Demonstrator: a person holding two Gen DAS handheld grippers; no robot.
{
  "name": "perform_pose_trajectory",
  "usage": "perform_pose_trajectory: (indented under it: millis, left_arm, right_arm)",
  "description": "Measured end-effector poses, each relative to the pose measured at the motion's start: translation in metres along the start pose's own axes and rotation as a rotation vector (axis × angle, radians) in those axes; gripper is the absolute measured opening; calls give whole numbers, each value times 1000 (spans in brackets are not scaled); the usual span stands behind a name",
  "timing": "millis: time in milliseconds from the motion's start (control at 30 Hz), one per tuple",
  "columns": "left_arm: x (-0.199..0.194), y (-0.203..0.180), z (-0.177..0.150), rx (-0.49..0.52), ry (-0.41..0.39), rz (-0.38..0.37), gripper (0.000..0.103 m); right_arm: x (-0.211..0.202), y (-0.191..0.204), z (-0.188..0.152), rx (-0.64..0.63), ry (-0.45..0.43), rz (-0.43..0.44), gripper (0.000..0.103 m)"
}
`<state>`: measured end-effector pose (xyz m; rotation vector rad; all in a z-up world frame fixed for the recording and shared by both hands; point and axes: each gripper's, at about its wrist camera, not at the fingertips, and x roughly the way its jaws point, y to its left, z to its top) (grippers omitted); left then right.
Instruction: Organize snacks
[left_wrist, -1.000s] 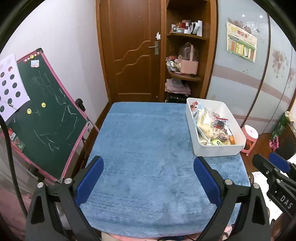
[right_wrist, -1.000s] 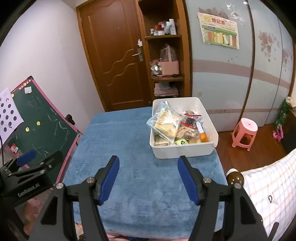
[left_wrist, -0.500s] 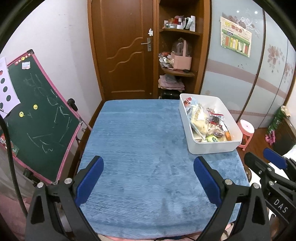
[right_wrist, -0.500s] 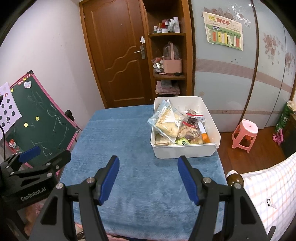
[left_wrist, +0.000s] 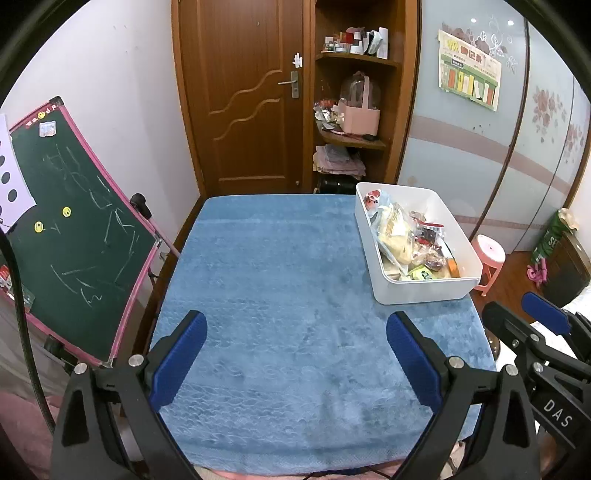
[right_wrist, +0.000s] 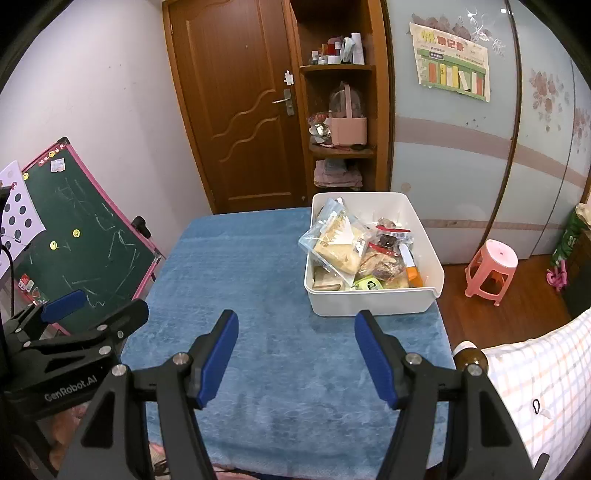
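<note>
Left gripper spread wide and holding nothing, above the near edge of the blue cloth-covered table. Right gripper likewise spread, nothing between its blue pads. White bin sits on the table's far right side, piled with snack packets. Beyond it: wooden door, corner shelf, pink stool.

Both handheld grippers held wide apart, empty.

The black left gripper with blue pads and the matching black, blue-padded right gripper hang level side by side, gripping nothing.
</note>
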<state>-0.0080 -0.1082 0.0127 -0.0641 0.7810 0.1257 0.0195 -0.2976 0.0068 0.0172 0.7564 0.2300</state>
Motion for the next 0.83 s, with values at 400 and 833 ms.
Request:
perform_pose_trajectory:
  millis: [400,833]
  left_arm:
    - [3,0,0,8,8,-2,97]
    - [5,-1,-3,5,25,-2,97]
  right_arm:
    - [2,1,1,2,10,6,66]
    - [2,-1,1,2,15,11,66]
